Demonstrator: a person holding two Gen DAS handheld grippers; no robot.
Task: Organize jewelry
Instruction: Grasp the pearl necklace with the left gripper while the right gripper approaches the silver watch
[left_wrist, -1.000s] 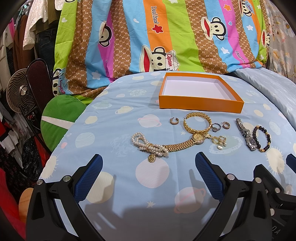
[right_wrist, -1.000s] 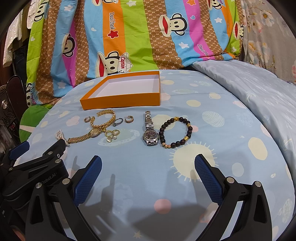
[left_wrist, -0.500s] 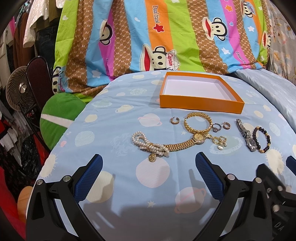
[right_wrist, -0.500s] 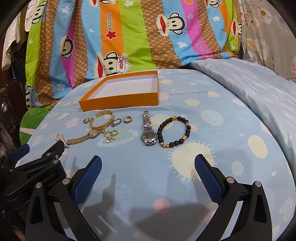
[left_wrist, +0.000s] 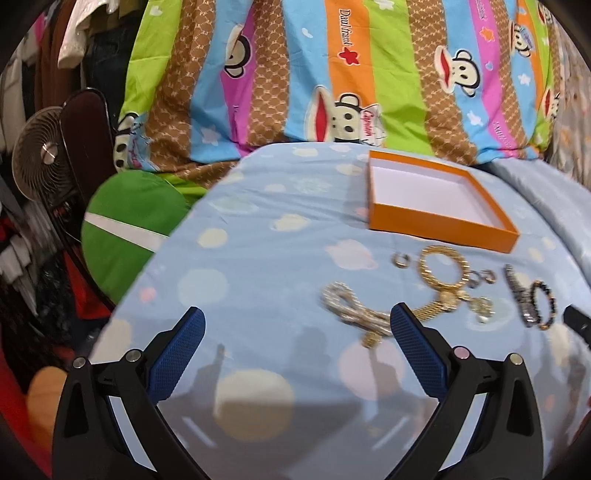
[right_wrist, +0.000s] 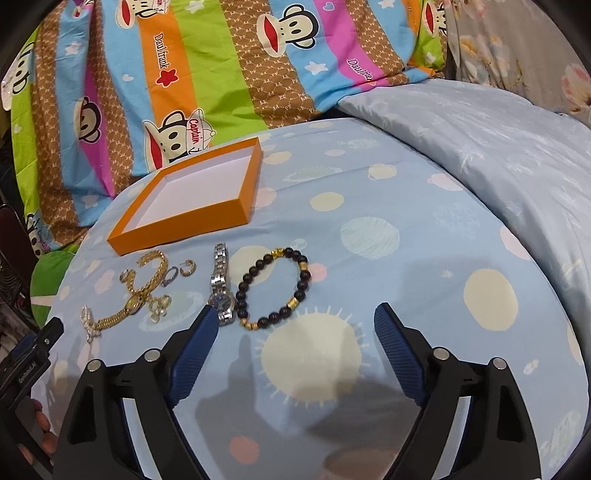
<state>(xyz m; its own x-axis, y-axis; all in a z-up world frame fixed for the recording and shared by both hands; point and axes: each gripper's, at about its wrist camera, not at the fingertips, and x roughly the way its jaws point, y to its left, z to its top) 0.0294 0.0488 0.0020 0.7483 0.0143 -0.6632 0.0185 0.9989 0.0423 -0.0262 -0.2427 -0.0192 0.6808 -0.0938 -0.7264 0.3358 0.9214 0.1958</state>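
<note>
Closer now to the bead bracelet (right_wrist: 272, 288), both grippers' fingers (right_wrist: 395, 345) gape; quilt (right_wrist: 192, 92) reads "Captain".

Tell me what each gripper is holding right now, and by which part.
Nothing is held. The left gripper and right gripper are both open above the sheet; the beaded bracelet, silver watch and the other jewelry lie loose.
</note>
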